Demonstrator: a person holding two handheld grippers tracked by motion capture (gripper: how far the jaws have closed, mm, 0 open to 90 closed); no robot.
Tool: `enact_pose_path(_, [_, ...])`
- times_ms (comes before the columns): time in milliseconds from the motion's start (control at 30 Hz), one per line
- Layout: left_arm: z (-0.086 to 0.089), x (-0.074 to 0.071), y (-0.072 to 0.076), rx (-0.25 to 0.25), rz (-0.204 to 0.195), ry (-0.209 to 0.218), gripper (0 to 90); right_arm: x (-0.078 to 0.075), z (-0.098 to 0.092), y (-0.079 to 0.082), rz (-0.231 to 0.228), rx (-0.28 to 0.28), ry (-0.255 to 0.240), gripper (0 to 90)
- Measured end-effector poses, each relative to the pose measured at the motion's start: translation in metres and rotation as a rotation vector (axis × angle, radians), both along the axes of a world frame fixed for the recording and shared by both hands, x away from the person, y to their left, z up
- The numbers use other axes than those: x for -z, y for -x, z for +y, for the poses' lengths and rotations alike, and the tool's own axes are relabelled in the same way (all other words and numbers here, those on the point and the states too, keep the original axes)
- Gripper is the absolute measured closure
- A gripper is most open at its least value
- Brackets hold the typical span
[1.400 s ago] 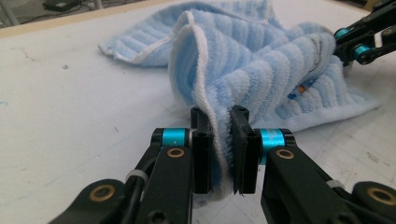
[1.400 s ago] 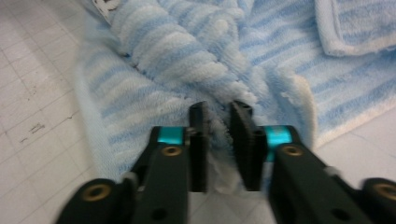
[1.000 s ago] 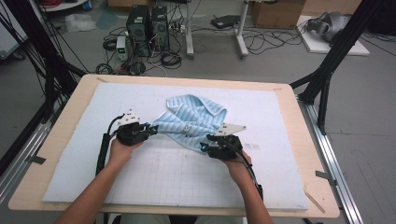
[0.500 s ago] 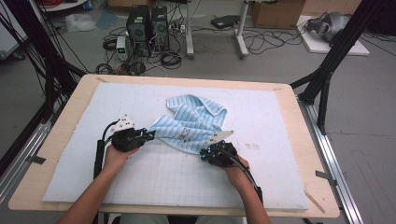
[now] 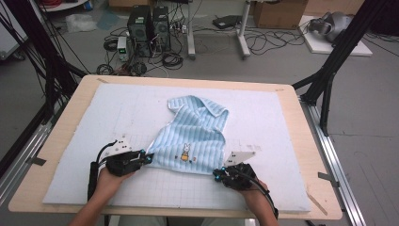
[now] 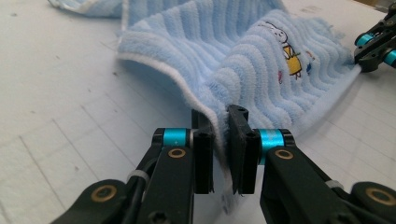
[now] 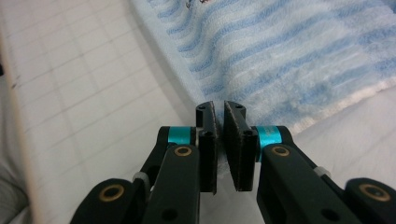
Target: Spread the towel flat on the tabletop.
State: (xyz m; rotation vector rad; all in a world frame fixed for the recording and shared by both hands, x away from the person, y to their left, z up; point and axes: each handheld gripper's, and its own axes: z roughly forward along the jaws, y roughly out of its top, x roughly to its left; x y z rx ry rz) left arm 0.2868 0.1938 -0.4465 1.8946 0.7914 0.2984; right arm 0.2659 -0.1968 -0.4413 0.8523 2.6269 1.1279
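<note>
A light blue striped towel (image 5: 195,136) with a small rabbit picture lies on the white gridded mat (image 5: 117,117), its near edge stretched between both grippers. My left gripper (image 5: 149,158) is shut on the near left corner; in the left gripper view the pads (image 6: 220,140) pinch the white-hemmed edge of the towel (image 6: 261,60). My right gripper (image 5: 215,175) is shut on the near right corner. In the right gripper view the jaws (image 7: 219,135) stand together on the tip of the towel (image 7: 289,51). The right gripper (image 6: 373,46) also appears far off in the left gripper view.
The mat covers a wooden tabletop (image 5: 306,141) with a bare rim all around. Black frame legs (image 5: 329,70) stand at the table's right, and computers and cables (image 5: 150,23) sit on the floor beyond the far edge.
Both hands have drawn back toward the near edge of the table. The towel, bunched up earlier, now lies pulled out flatter with its near edge taut.
</note>
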Motion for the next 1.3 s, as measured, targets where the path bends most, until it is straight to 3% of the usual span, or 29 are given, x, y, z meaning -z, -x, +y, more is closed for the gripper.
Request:
enact_pose_path(67, [0.002,0.000,0.005,-0.023,0.004,-0.004,68.5,-0.002,-0.005,0.009,0.033,0.001,0.006,83.5])
enact_pose_path(167, [0.009,-0.003,0.010,-0.085,-0.007,-0.004,55.8,-0.005,-0.015,0.019,0.018,0.039,0.019,80.6])
enact_pose_path(233, [0.013,-0.004,0.012,-0.110,-0.012,0.005,51.8,-0.008,-0.022,0.023,0.009,0.079,-0.012,75.5])
enact_pose_path(333, [0.014,-0.005,0.013,-0.102,-0.017,0.009,52.0,-0.011,-0.026,0.026,-0.025,0.121,-0.064,64.4])
enact_pose_path(433, [0.008,-0.004,0.011,-0.070,-0.012,0.011,52.4,-0.013,-0.026,0.024,-0.077,0.184,-0.082,53.1])
enact_pose_path(567, [-0.005,0.000,0.004,-0.026,0.015,-0.012,52.4,-0.009,-0.023,0.014,-0.104,0.254,-0.077,51.3])
enact_pose_path(767, [-0.024,0.003,-0.006,0.004,0.057,-0.128,47.7,0.001,-0.005,-0.003,-0.106,0.254,-0.035,47.2])
enact_pose_path(833, [-0.027,0.005,-0.008,-0.009,0.083,-0.160,49.3,0.005,0.002,-0.007,-0.101,0.251,-0.018,40.3])
enact_pose_path(967, [-0.028,0.005,-0.006,-0.038,0.066,-0.177,60.7,0.010,0.010,-0.011,-0.093,0.237,-0.004,36.3])
enact_pose_path(1067, [-0.028,0.005,-0.003,-0.005,0.072,-0.170,82.4,0.009,0.009,-0.011,-0.087,0.225,-0.003,41.4])
enact_pose_path(1200, [-0.025,0.004,0.006,0.016,0.096,-0.155,85.3,0.005,0.009,-0.006,-0.069,0.172,0.006,71.5])
enact_pose_path(1300, [-0.019,0.003,0.018,0.048,0.112,-0.150,85.4,0.004,0.006,-0.001,-0.051,0.127,-0.007,80.5])
